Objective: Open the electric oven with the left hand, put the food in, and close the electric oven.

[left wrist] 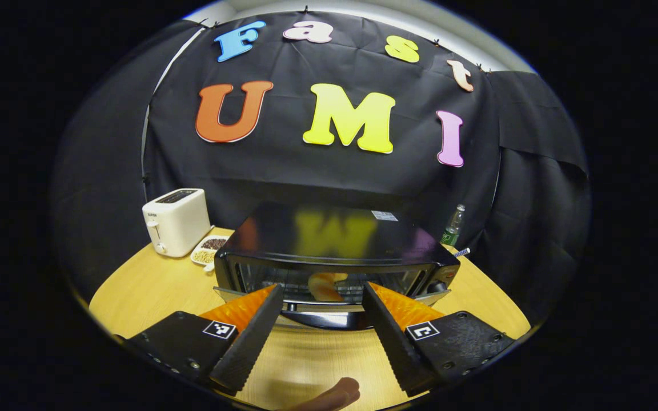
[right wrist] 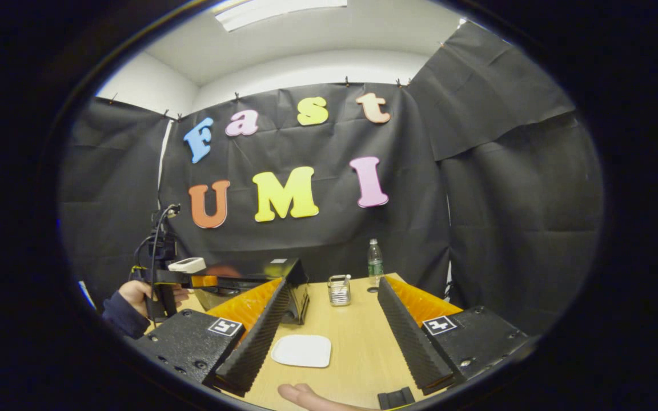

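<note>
Black electric oven (left wrist: 334,251) — bread (left wrist: 324,285) inside — both grippers (left wrist: 320,311) (right wrist: 333,311) spread, empty.

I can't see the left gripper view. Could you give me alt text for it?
A black oven sits on a round wooden table, its door partly down and food on the rack inside; the open left gripper points at the door. A white toaster stands left, a bottle right.

Wooden counter (left wrist: 146,285): black oven (left wrist: 334,251), white toaster (left wrist: 176,221), snack tray (left wrist: 209,250), green bottle (left wrist: 453,226), white plate (right wrist: 301,350), small holder (right wrist: 338,290).
</note>
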Motion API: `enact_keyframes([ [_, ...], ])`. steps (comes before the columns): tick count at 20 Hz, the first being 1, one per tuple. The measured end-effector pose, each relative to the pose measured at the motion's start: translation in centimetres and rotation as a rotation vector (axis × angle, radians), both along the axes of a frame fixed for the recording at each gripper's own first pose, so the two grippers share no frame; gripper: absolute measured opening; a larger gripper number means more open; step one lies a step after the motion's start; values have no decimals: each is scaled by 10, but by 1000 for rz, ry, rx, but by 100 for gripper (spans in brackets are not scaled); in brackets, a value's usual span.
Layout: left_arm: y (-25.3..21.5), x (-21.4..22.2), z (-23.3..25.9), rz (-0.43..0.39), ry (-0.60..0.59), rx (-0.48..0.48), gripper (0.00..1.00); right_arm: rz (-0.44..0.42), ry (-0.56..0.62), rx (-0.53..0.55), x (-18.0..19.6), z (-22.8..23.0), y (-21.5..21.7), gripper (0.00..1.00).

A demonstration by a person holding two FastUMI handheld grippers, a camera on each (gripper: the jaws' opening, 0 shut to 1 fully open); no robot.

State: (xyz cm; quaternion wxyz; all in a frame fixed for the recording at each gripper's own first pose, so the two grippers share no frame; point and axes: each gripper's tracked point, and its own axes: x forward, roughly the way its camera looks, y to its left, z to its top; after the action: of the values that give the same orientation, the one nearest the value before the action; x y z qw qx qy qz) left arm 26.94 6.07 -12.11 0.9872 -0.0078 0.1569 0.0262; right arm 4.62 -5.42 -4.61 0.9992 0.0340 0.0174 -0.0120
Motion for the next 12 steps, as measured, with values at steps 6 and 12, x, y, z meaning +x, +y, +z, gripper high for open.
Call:
enact_keyframes([
  [6,-9,-35,47,2,-137,-16,93,-11,-40,-10,-27,13,-3,96],
  [12,-26,-113,101,-44,-267,23,92,-64,-94,10,-57,28,-16,96],
])
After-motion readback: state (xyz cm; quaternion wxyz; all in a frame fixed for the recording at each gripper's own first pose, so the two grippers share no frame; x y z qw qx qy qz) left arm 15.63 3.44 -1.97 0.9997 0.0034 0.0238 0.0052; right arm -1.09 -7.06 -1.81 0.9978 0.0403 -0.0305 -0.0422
